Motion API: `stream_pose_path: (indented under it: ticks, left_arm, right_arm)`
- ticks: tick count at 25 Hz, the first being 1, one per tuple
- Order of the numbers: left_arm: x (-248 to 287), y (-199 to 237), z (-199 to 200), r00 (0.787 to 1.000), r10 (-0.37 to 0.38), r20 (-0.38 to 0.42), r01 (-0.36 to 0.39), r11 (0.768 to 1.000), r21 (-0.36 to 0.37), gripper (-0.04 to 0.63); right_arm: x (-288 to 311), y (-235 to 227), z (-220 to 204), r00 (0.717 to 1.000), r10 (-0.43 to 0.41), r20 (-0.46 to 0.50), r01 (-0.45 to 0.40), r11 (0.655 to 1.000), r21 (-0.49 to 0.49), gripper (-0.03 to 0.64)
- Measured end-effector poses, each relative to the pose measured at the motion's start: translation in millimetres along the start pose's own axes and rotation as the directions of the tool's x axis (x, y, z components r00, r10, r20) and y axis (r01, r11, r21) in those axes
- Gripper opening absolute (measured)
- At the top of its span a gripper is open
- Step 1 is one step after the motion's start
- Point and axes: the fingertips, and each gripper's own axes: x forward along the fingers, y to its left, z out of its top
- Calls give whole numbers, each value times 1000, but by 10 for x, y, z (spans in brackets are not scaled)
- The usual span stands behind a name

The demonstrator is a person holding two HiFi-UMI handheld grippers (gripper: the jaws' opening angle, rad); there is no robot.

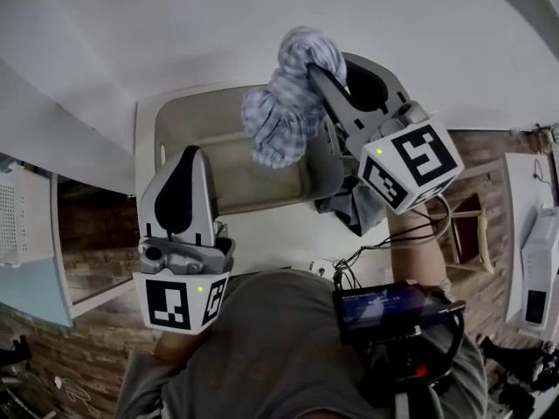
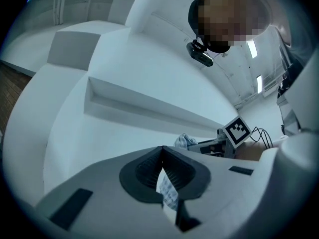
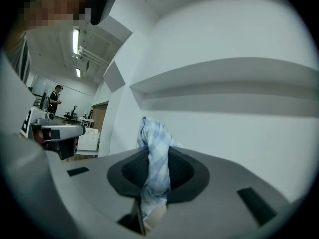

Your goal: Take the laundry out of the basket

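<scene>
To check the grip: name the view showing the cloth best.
Head view: it shows the whole bunched cloth, clamped in the right gripper above the basket. The right gripper view shows only the strip between its jaws; the left gripper view, a small distant bit.

The right gripper (image 1: 316, 73) and checked cloth (image 1: 281, 116) hide part of the basket (image 1: 229, 175).

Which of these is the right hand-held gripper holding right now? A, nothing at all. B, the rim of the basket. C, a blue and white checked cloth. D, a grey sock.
C: the right hand-held gripper has its jaws pinched on the blue and white checked cloth, which hangs bunched above the basket.
</scene>
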Motion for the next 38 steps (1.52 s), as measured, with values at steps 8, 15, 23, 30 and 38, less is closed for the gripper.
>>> stream_pose_path:
  ticks: [8, 15, 23, 30, 38]
  left_arm:
    - [301, -751, -51, 985, -170, 12, 170, 985, -43, 8]
    - [426, -1321, -133, 962, -273, 10, 273, 959, -74, 8]
    - [524, -1542, -292, 954, -298, -27, 295, 952, -81, 8]
    - [541, -1402, -359, 965, -255, -63, 253, 967, -37, 8]
    - [448, -1107, -322, 978, -179, -107, 182, 983, 21, 8]
  right_arm:
    - [-1014, -518, 23, 984, -177, -2, 177, 984, -12, 83]
    - [-1774, -761, -303, 957, -282, -69, 284, 959, 13, 83]
    - [-1920, -805, -1039, 940, -282, -193, 297, 953, 56, 83]
    - [-1475, -532, -1872, 947, -151, -285, 182, 979, 87, 84]
    - [-1169, -187, -2556, 922, -46, -384, 93, 990, 106, 86]
